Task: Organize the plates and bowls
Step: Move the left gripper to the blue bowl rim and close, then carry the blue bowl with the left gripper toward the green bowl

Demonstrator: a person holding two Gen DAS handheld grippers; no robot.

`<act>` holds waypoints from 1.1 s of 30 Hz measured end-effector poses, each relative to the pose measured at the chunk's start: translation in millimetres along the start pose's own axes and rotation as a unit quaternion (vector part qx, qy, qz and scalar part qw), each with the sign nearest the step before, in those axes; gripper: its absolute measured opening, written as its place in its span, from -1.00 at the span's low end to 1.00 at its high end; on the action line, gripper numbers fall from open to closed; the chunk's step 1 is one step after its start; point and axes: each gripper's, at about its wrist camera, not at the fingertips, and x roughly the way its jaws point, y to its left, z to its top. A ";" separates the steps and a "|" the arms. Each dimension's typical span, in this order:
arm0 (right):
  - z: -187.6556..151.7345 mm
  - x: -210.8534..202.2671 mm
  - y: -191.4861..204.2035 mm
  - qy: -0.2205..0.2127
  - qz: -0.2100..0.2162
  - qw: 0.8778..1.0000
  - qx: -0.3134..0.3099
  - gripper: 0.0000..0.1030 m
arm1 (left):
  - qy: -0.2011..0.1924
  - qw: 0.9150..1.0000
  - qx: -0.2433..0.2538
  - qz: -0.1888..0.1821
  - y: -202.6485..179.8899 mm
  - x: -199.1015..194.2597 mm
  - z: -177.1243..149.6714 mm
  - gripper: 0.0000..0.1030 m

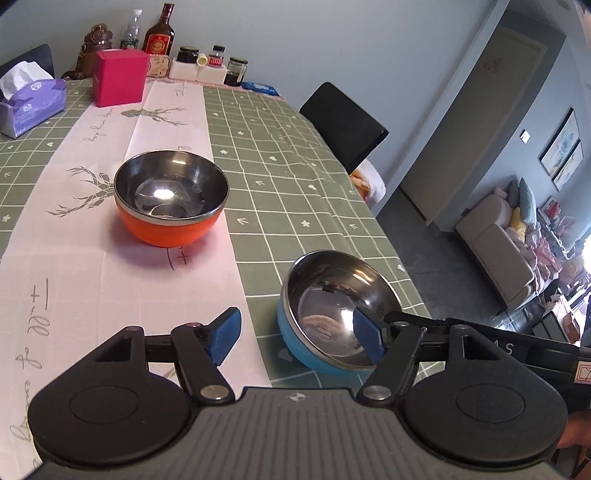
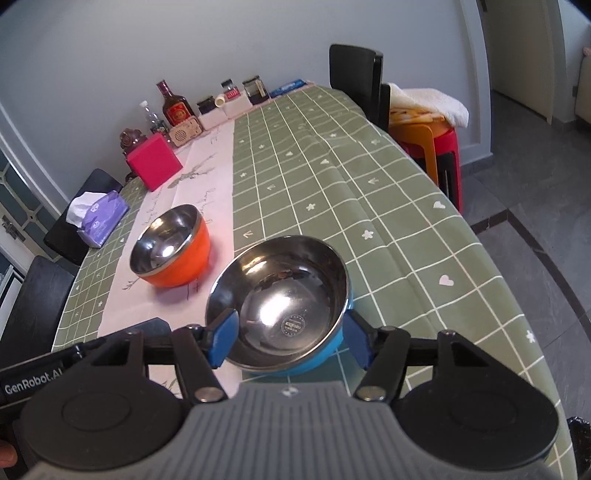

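Observation:
A blue bowl with a steel inside sits on the green checked tablecloth near the table's right edge. My right gripper is open and straddles its near rim, one blue pad on each side, not clamped. In the left wrist view the blue bowl lies front right. My left gripper is open and empty, to the left of that bowl, with its right pad overlapping the bowl's near rim in the picture. An orange bowl with a steel inside stands upright on the pink runner, also in the right wrist view.
At the table's far end stand a pink box, a tissue pack, bottles and jars. A black chair stands at the right side. Stools with a towel stand beyond the table's right edge.

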 end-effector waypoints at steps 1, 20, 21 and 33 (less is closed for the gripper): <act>1.8 4.4 -1.3 0.006 0.000 1.000 0.004 0.21 | 0.005 1.000 0.000 0.002 1.6 4.5 2.3 0.58; 7.8 33.7 -35.5 0.050 0.004 0.996 0.069 -0.45 | 0.089 0.996 0.001 0.010 2.7 71.4 8.2 -0.44; 7.7 34.0 -35.9 0.050 0.005 0.996 0.069 -0.49 | 0.091 0.996 -0.001 0.009 3.0 71.8 7.7 -0.53; 9.2 22.3 -33.7 0.035 0.013 0.997 0.069 -0.73 | 0.085 0.995 0.018 0.040 -9.7 55.7 6.1 -0.65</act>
